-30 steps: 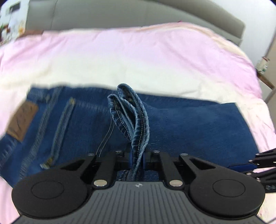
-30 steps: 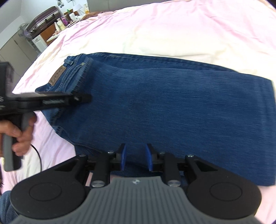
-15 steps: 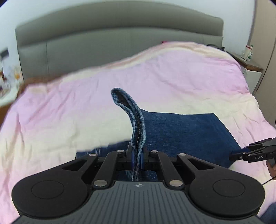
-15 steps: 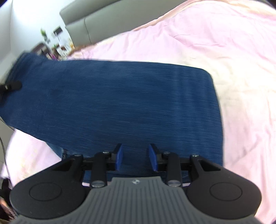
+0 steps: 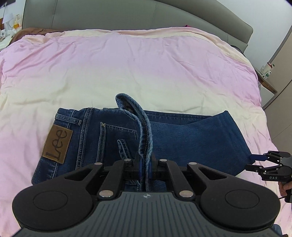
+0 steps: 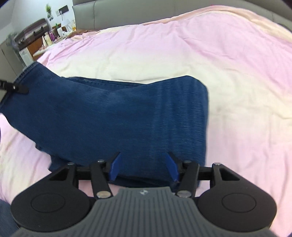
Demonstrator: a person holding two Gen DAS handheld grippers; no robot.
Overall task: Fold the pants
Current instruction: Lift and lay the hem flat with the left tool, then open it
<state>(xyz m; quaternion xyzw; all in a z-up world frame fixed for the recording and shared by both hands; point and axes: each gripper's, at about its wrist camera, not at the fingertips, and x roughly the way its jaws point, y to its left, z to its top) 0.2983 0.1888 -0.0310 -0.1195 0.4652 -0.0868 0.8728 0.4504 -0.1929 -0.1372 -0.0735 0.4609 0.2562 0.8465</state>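
Observation:
Blue jeans lie folded over on the pink bed, waistband with a brown Lee patch at the left. My left gripper is shut on the leg hems, held up over the seat of the jeans. My right gripper is open, its blue pads either side of the near edge of the folded jeans, gripping nothing. The right gripper also shows at the right edge of the left wrist view.
The pink and cream bedspread stretches far beyond the jeans to a grey headboard. A nightstand stands at the right, a cluttered side table at the left.
My left gripper carried the leg hems over and lowered them above the waistband end. My right gripper has opened wide at the fold's near edge.

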